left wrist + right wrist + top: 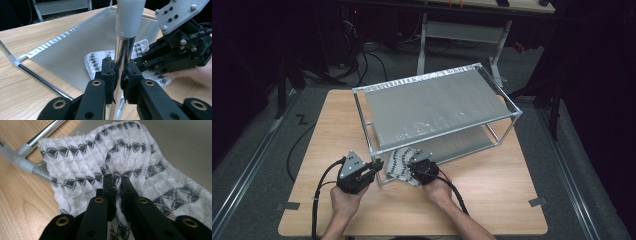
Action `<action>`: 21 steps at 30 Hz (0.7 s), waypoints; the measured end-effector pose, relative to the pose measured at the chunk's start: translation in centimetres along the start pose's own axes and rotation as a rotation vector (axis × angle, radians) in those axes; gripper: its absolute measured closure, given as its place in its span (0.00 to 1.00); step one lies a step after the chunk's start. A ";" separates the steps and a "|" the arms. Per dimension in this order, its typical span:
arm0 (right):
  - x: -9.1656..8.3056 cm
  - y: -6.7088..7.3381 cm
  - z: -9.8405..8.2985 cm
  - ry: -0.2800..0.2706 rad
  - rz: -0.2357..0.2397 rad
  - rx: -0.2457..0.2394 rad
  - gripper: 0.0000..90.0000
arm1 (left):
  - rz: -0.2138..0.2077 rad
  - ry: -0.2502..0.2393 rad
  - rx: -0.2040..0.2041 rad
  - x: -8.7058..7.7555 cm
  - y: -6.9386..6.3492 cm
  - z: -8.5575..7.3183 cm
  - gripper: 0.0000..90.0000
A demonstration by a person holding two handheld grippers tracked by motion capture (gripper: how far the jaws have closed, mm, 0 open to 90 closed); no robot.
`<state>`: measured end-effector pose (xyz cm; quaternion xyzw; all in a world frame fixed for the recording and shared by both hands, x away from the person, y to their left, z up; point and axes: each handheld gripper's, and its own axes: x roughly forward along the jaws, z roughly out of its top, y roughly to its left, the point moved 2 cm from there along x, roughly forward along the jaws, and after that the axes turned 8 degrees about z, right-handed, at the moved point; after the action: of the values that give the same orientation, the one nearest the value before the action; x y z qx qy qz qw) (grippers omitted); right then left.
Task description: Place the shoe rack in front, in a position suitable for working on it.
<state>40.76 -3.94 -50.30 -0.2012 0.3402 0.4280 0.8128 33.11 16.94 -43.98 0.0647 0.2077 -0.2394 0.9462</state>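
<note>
Black jaws of my right tool pinch a fold of the white waffle-weave cloth with dark grey diamond bands, closed tight on a bunched ridge of it. That cloth lies at the near corner of the two-tier metal shelf rack, partly on its lower grey shelf sheet and partly spilling over the bottom rail onto the wooden desk. My left tool is clamped on the shiny upright corner post of the rack, just below its translucent plastic cap, steadying the frame while the other hand works the cloth.

I judge the job in hand to be getting the cloth properly onto the lower shelf. Several things could spoil that. I hold only a narrow pleat, so the loose weave may slip out of the jaws if I pull quickly. One cloth edge drapes over the chrome bottom rail and its clear corner joint; dragging across it could snag the threads or fold the cloth under itself. My right tool sits very near the post, so a careless swing could knock it against the post or my left tool. If my left grip slides on the smooth post, the light rack may skid over the desk.
</note>
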 end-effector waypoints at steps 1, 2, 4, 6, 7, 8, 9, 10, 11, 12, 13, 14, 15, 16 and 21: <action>0.0 0.0 0.0 0.000 0.002 0.003 0.95 | -0.001 0.001 0.001 0.0 0.0 0.0 0.90; 0.0 -0.1 -0.1 -0.003 0.005 0.002 0.95 | -0.001 0.002 0.003 0.0 0.0 0.0 0.90; -0.1 -0.3 -0.2 0.000 -0.004 -0.002 0.95 | -0.004 0.002 0.009 0.0 0.0 0.0 0.90; -0.3 -1.2 -0.5 0.003 -0.020 0.017 0.95 | -0.004 0.001 0.012 0.0 0.0 0.0 0.90; -0.3 -1.2 -0.5 0.003 -0.020 0.017 0.95 | -0.003 0.002 0.010 0.0 0.0 0.0 0.90; -0.4 -1.6 -0.6 0.003 -0.026 0.025 0.95 | -0.002 0.004 0.010 0.0 0.0 0.0 0.90; -0.5 -1.9 -0.8 0.005 -0.036 0.040 0.95 | -0.002 0.003 0.009 0.0 0.0 0.0 0.90; -0.7 -2.1 -0.9 0.007 -0.042 0.046 0.95 | -0.003 0.002 0.009 0.0 0.0 0.0 0.90; -0.7 -2.1 -0.9 0.002 -0.038 0.053 0.95 | -0.002 0.000 0.009 0.1 0.0 0.0 0.90; -0.7 -2.1 -1.0 0.009 -0.049 0.042 0.96 | -0.001 -0.001 0.009 0.1 0.0 0.0 0.90; -0.7 -1.9 -0.9 0.007 -0.048 0.045 0.95 | -0.002 -0.001 0.008 0.1 0.0 0.0 0.90; -0.7 -1.8 -0.9 0.010 -0.051 0.032 0.95 | -0.002 -0.002 0.008 0.1 0.0 0.0 0.90; -0.7 -1.5 -0.8 0.008 -0.043 0.030 0.95 | 0.000 -0.004 0.007 0.1 -0.1 0.0 0.90; -0.6 -1.2 -0.7 0.006 -0.035 0.018 0.96 | 0.000 -0.004 0.007 0.1 -0.1 0.0 0.90; -0.1 1.3 0.1 -0.013 0.022 -0.026 0.95 | 0.001 -0.005 0.002 0.1 -0.1 0.0 0.90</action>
<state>39.67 -3.21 -50.16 -0.2051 0.3315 0.4426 0.8076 33.12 16.85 -44.04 0.0651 0.2049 -0.2392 0.9469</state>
